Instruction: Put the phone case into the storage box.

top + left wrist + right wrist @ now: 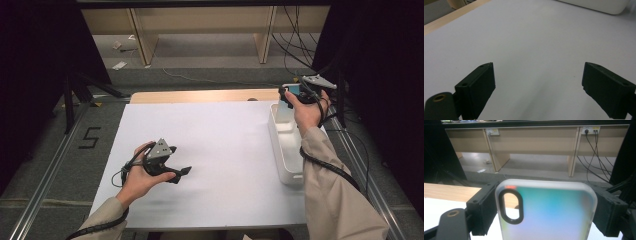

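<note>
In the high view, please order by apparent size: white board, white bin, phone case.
1. white board
2. white bin
3. phone case, held in the right gripper above the bin; it is partly hidden, yet clearly smallest.

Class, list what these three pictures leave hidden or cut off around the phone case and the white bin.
- Frosted blue-tinted phone case, right gripper view: lower part cut off by the bottom edge.
- White plastic bin, high view: near end hidden behind the beige sleeve.
- Same bin, left gripper view: cut off by the top edge.
</note>
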The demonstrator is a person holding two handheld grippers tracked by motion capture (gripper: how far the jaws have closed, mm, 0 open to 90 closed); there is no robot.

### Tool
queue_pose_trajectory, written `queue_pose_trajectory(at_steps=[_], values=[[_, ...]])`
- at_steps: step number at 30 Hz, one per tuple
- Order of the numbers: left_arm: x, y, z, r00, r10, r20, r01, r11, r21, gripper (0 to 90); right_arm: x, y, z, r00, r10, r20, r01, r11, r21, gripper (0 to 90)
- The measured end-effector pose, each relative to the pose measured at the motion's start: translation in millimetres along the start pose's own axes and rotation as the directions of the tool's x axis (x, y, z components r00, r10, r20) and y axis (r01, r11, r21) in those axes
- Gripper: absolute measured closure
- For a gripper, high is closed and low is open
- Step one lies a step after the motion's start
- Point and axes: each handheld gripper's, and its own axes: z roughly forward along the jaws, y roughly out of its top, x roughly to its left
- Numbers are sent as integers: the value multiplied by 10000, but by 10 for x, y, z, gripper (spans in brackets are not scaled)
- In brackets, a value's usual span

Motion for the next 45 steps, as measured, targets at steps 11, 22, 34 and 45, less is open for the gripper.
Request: queue_pose_trajectory(at_steps=[11, 22, 34, 45], values=[[-1, 1, 0, 10000, 8, 5, -8, 10000, 7, 107, -2, 0, 25, 9999, -98, 40, 98, 10000, -6, 187], [-4, -1, 5, 10000, 31, 30, -32, 10000, 29, 108, -3, -22, 61, 9999, -103, 69, 103, 9999, 29, 187], [-7, 4, 0, 10000, 32, 38, -32, 10000, 8, 108, 7, -35, 101, 9999, -118, 84, 117, 9999, 99, 187], [-7, 7, -1, 10000, 32, 19, -32, 10000, -4, 108, 25, -49, 130, 9999, -145, 57, 144, 9999, 87, 187]])
